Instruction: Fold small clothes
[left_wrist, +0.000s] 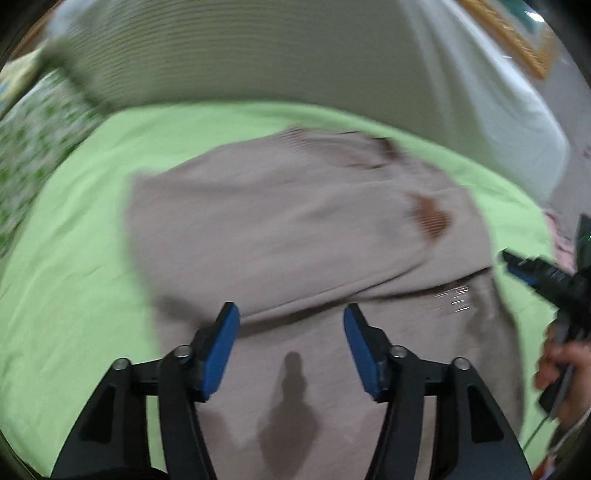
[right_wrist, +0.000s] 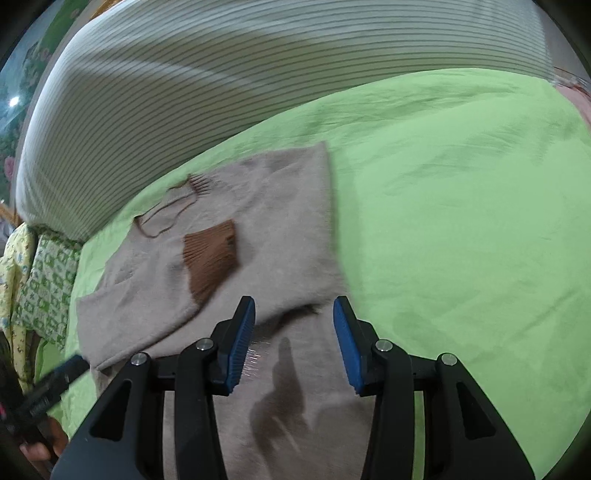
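Sweater (left_wrist: 280, 236) lies flat on the green bed sheet (left_wrist: 74, 258), sleeve with its brown cuff (left_wrist: 430, 218) folded across the body. Left wrist view: your left tongs (left_wrist: 291, 350) hang released, empty, over the hem. Right wrist view: right tongs (right_wrist: 293, 343) also released above the sweater (right_wrist: 258, 229). Mid-fold, I judge; next, grab the hem and fold it up.
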